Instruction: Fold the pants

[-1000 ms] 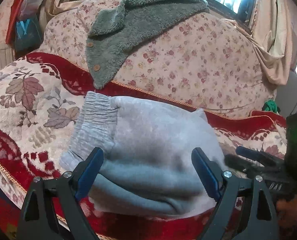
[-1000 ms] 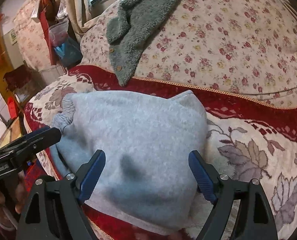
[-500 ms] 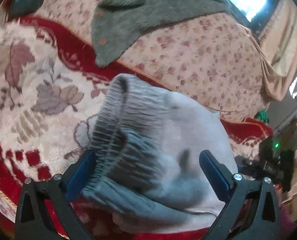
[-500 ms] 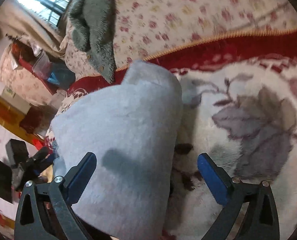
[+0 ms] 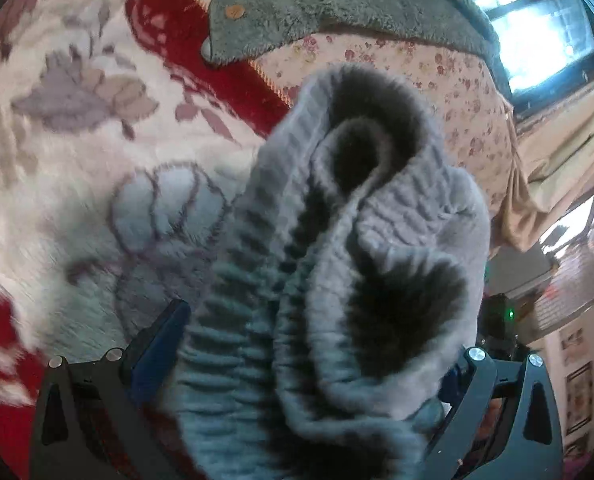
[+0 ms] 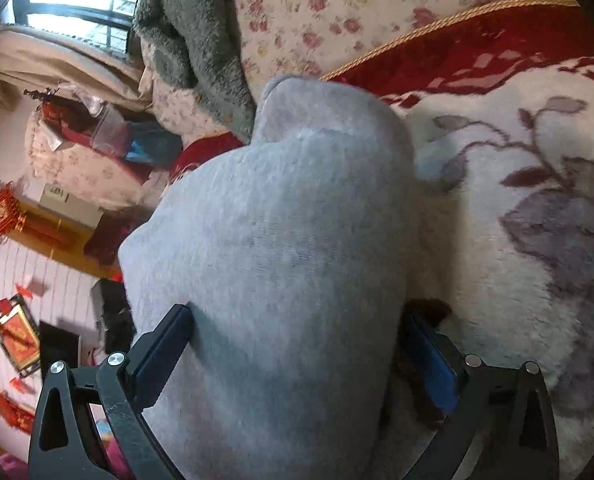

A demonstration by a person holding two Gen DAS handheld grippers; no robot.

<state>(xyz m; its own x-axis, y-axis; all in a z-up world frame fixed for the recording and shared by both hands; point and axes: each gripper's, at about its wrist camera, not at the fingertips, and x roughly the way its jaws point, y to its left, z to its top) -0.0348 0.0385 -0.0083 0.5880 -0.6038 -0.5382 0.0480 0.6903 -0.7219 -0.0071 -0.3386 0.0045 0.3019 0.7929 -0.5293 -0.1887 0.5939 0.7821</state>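
The grey fleece pants (image 5: 377, 220) lie folded into a thick bundle on the sofa blanket. In the left wrist view the ribbed elastic waistband end faces me, its layers curled open. My left gripper (image 5: 313, 344) is open wide, and this waistband end sits between its blue-padded fingers (image 5: 157, 344). In the right wrist view the smooth folded end of the pants (image 6: 277, 220) fills the gap of my right gripper (image 6: 297, 320), which is also open wide. Its left pad lies against the cloth and its right pad stands beside the bundle on the blanket. Neither gripper visibly squeezes the cloth.
A red and white leaf-patterned blanket (image 5: 77, 160) (image 6: 517, 220) covers the seat. A grey-green fleece garment with buttons (image 5: 317, 4) (image 6: 201, 40) hangs over the floral sofa back (image 5: 457, 100). The room's furniture and red wall decorations (image 6: 13, 328) show at the left of the right wrist view.
Both grippers have come down and forward onto the pants and rolled, so the scene now looks tilted. Their jaws opened wider, and each end of the bundle now sits between the fingers.
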